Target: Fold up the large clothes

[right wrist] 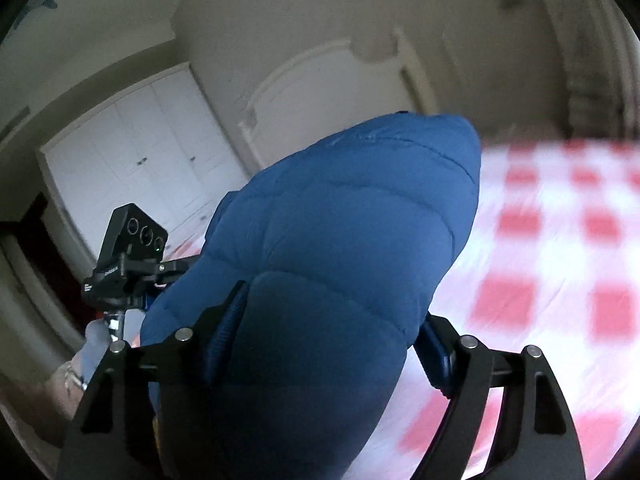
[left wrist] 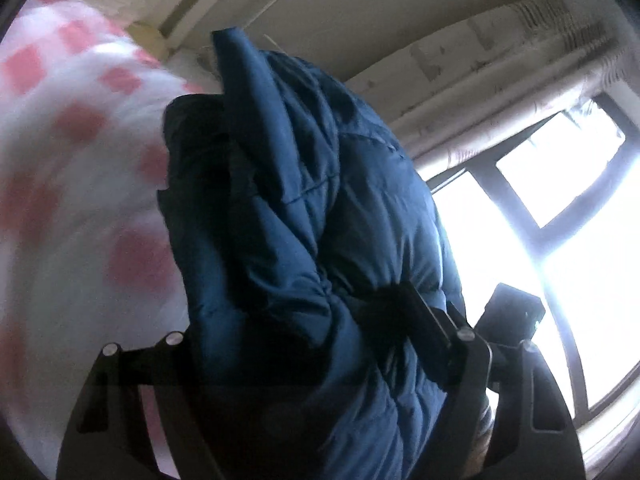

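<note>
Both grippers clamp the blue puffer jacket [left wrist: 304, 216], which hangs bunched up above the bed.

Left gripper [left wrist: 296, 320]: jaws closed on a thick wad of quilted fabric; the right finger [left wrist: 420, 316] bites into a pinched fold, the other finger is buried behind the fabric.

Right gripper [right wrist: 332, 336]: jaws squeeze a fat padded roll, 1 finger [right wrist: 226, 328] each side, fabric bulging past the tips.

Red-white checked bedsheet [right wrist: 540, 264] lies below, blurred. Window [left wrist: 560, 208] bright behind; white wardrobe [right wrist: 132, 156] at the far wall.
</note>
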